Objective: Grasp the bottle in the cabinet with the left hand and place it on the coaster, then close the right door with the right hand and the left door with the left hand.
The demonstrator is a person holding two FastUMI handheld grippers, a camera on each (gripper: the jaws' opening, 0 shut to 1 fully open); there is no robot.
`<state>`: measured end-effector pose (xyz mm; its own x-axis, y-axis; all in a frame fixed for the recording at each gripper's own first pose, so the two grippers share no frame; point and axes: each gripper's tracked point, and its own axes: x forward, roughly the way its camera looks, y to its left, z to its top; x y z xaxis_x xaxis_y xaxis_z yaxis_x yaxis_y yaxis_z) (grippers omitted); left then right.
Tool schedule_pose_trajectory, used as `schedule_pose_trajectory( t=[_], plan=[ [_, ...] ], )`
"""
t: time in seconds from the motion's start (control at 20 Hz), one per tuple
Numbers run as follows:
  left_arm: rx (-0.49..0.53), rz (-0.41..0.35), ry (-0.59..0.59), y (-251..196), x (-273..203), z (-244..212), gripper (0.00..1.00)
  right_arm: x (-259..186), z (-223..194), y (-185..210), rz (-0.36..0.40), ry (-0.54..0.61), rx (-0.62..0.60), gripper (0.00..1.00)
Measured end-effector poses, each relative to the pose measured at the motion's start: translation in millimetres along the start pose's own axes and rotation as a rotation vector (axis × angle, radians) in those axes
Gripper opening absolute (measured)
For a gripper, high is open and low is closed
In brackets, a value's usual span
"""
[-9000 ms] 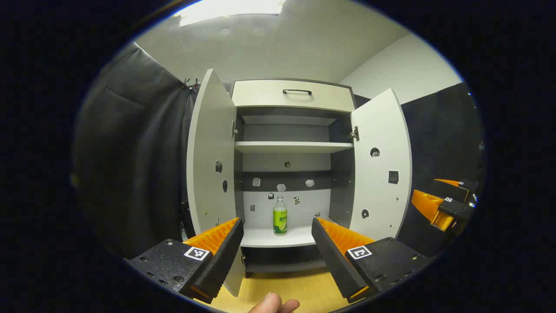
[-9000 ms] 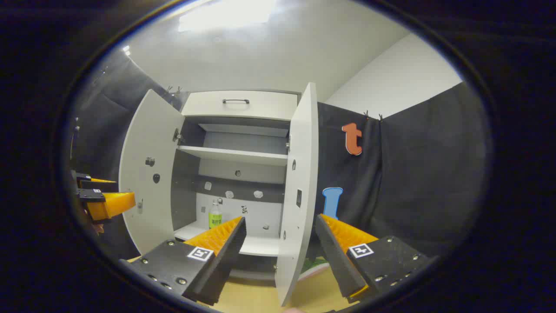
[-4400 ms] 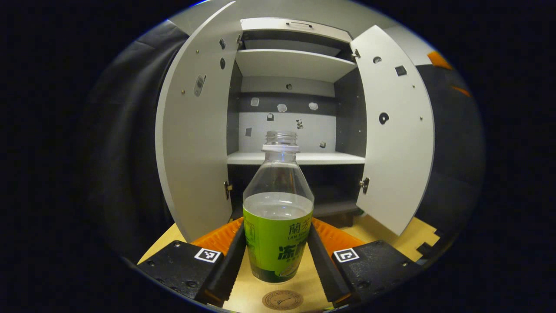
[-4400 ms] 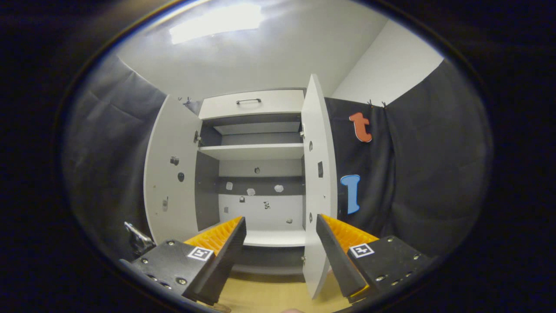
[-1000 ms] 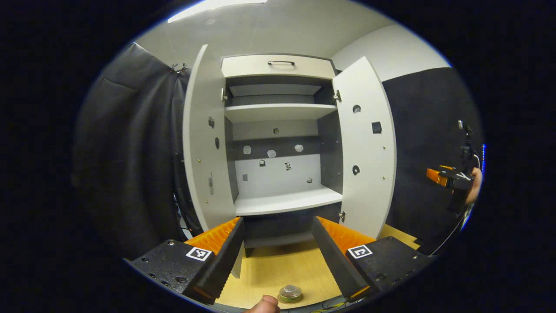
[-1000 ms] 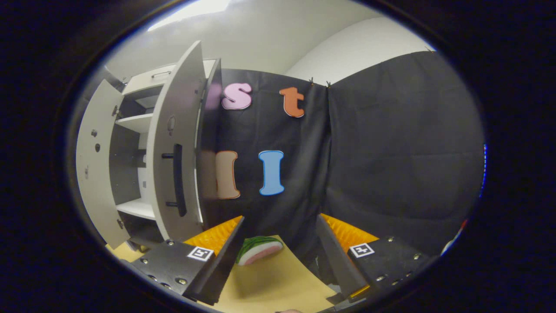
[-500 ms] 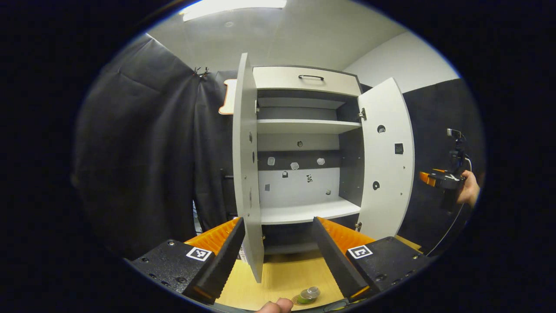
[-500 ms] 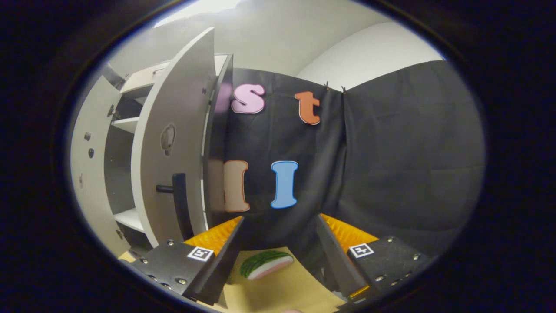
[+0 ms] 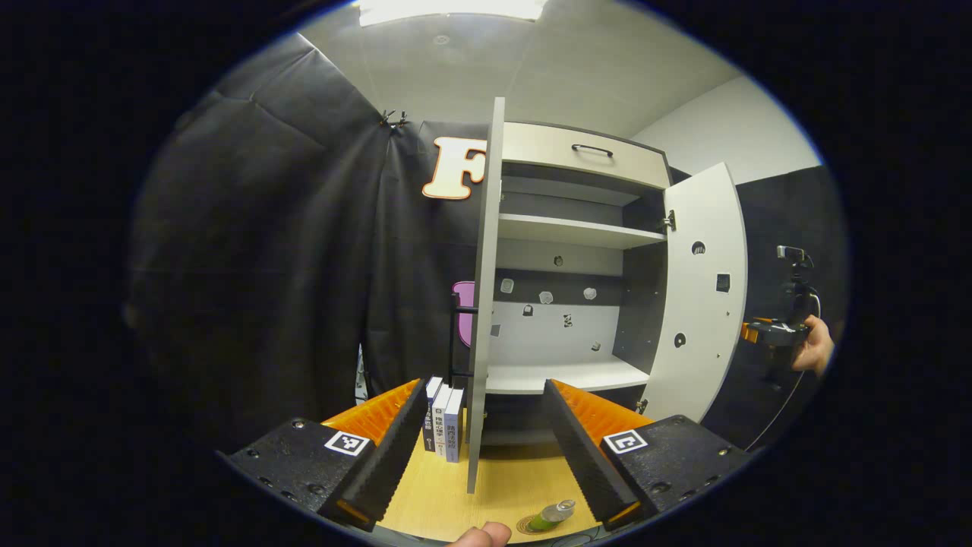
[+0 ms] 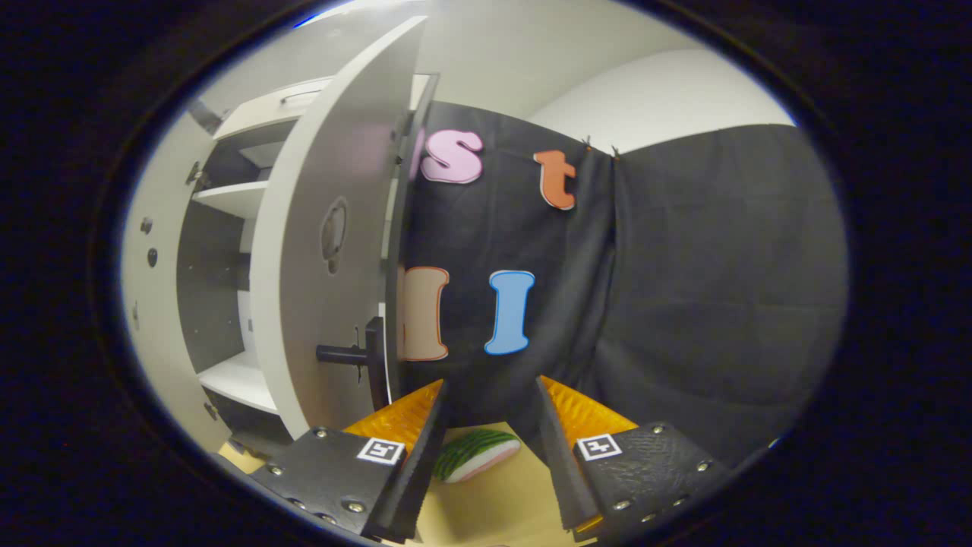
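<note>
Here, left to right in the left gripper view: upright books (image 9: 443, 418), the flat white left door (image 9: 483, 304) edge-on, the left gripper (image 9: 481, 444) with ribbed orange fingers apart, the green-labelled bottle (image 9: 553, 514) on its round coaster (image 9: 527, 526), the right door (image 9: 702, 292) ajar; the right gripper (image 10: 486, 448) likewise holds nothing

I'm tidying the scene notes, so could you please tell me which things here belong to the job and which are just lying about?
Job: bottle, coaster, left door, right door, left gripper, right gripper.

Lying about: books, watermelon-slice toy.
</note>
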<state>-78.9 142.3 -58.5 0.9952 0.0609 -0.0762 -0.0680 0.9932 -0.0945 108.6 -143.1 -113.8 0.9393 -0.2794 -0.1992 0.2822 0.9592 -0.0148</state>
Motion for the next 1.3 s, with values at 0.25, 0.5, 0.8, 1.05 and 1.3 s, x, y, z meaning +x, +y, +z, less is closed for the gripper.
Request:
schedule_pose_trajectory(
  t=[0.25, 0.5, 0.8, 1.05, 1.3],
  plan=[
    [0.002, -0.022, 0.018, 1.8, 1.1, -5.3, 0.95, -9.0, 2.8, 10.2, -0.011, -0.032, -0.027, 0.66],
    [-0.008, -0.042, 0.003, 3.8, -1.6, -2.4, 0.95, -23.7, -0.4, 74.5, 0.147, -0.019, -0.002, 0.66],
    [-0.004, -0.013, -0.011, 32.8, 4.4, -1.0, 0.96, -28.6, 3.3, 110.4, 0.194, -0.065, -0.031, 0.73],
    [-0.021, 0.005, -0.008, 59.6, 2.5, -8.1, 0.95, -29.4, 5.7, 121.3, 0.194, -0.075, -0.022, 0.97],
    [-0.019, 0.009, 0.001, 76.9, 20.5, -17.0, 0.96, -33.0, 4.3, 138.6, 0.198, -0.081, -0.019, 0.97]
  ],
)
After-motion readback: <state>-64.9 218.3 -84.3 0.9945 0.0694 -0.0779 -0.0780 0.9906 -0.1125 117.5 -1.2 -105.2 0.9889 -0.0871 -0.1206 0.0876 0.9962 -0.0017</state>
